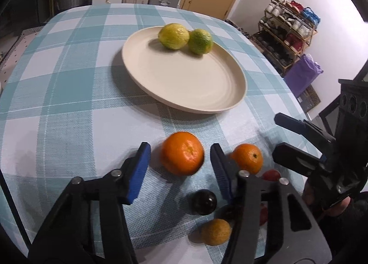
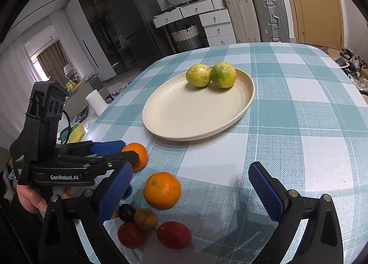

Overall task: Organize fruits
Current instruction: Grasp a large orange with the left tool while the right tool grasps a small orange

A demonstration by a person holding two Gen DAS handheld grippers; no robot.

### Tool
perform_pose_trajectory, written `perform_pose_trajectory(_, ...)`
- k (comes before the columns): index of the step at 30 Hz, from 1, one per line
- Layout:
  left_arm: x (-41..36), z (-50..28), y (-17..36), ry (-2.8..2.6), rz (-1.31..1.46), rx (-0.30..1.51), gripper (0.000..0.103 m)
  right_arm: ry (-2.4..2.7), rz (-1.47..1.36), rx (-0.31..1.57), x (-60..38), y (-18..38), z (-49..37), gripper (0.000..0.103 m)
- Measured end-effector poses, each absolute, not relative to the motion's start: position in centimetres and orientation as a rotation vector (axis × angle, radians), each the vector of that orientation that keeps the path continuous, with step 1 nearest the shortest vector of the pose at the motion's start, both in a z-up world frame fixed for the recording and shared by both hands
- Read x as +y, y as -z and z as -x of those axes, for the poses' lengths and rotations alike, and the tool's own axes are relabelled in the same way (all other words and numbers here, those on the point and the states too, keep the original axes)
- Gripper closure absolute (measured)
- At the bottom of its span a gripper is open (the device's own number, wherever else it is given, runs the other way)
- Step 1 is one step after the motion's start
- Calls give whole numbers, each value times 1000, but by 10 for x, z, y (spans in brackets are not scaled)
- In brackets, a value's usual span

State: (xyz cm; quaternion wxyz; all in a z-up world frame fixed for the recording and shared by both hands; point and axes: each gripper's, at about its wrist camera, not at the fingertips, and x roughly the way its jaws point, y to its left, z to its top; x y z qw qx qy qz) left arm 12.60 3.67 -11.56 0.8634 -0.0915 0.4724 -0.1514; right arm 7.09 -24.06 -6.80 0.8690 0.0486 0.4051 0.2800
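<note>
The left gripper (image 1: 179, 160), jaws apart and straddling the larger orange (image 1: 182, 153) without pressing it, faces the plate (image 1: 220, 93) at twelve o'clock.

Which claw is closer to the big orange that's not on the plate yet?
Left. The left claw has its blue fingers on either side of the big orange, with small gaps showing. The right claw hangs wide open off to the side, nearer the smaller orange.

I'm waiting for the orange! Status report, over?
Left claw open, straddling big orange, not pinching. Right claw open, empty. Nothing between orange and plate.
</note>
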Motion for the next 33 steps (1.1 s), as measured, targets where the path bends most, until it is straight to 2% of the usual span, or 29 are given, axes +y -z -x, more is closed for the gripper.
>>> perform_pose_trajectory(1,36,-126,116,318,185,993,67,-589,-100,843,-240,68,-70,0)
perform_pose_trajectory(14,46,-116,107,303,195,959,67,-618,-97,834,-236,63,-65,0)
perform_pose_trajectory(33,64,-86,82,323,228,893,67,-645,-102,965,-216,82,-67,1)
